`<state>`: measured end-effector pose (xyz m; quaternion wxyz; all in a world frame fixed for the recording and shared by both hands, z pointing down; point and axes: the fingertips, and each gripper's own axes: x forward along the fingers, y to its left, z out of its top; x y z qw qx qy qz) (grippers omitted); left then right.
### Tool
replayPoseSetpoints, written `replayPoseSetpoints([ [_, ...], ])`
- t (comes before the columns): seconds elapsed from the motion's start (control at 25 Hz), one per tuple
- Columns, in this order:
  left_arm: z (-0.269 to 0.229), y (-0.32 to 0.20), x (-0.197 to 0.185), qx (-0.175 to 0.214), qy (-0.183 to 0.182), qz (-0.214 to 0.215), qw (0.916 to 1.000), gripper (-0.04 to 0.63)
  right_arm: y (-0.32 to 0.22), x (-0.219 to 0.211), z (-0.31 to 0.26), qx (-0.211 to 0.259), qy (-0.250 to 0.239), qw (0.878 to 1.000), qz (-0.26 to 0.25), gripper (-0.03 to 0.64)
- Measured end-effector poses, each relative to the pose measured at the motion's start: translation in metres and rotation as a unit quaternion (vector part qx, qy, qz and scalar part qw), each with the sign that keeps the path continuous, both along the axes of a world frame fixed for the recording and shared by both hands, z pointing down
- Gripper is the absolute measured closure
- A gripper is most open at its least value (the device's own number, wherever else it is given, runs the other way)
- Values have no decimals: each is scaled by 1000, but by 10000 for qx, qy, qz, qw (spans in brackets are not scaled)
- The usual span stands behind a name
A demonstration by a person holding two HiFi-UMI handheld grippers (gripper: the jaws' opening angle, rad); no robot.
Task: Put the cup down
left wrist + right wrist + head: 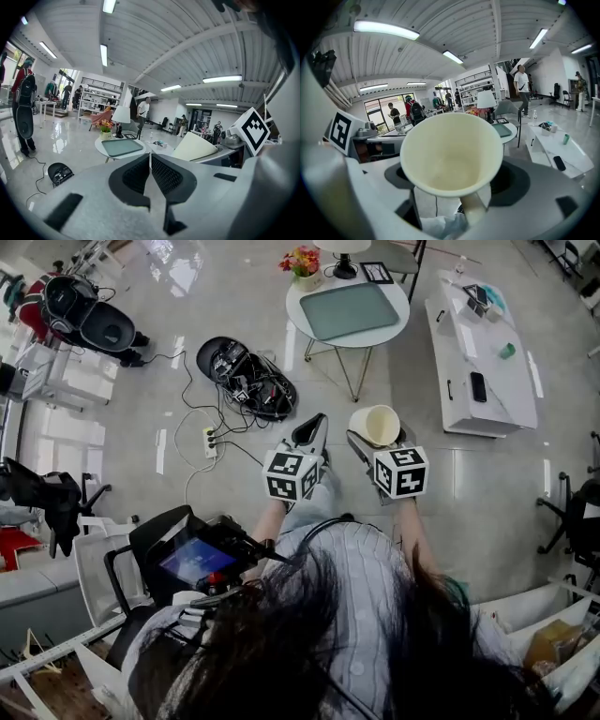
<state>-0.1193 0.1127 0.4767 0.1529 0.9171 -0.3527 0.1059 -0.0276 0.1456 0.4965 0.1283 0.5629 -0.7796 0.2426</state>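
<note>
A cream cup (375,425) with a handle sits tilted, mouth up, between the jaws of my right gripper (377,439), held in the air high above the floor. In the right gripper view the cup (451,154) fills the middle, empty inside, its handle pointing down, and the right gripper (454,182) is shut on it with wide-set jaws. My left gripper (310,431) hangs just left of it, shut with nothing held; its pads meet in the left gripper view (150,161). The cup (199,147) shows there at the right.
Ahead stands a round white table (397,296) bearing a green tray (349,310), flowers (300,261) and a lamp. A long white table (487,381) is at the right. A black case with cables (246,379) and a power strip (210,442) lie on the floor.
</note>
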Motion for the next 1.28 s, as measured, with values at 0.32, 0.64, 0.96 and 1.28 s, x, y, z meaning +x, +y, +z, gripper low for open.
replayPoseSetpoints([
  [0.32,5,-34,-3,-123,-38,-66,9999,577,-37,0,5,-152,-84,9998,-45,190],
  [0.64,10,-107,-5,-175,-42,-123,9998,577,-102,4,18,-353,-101,9993,-48,190],
  [0.96,11,-179,-5,-226,-23,20,9997,577,-172,4,15,-435,-79,9990,102,190],
  [1.28,12,-230,6,-200,-10,266,9994,577,-218,13,18,-503,-21,9983,295,190],
])
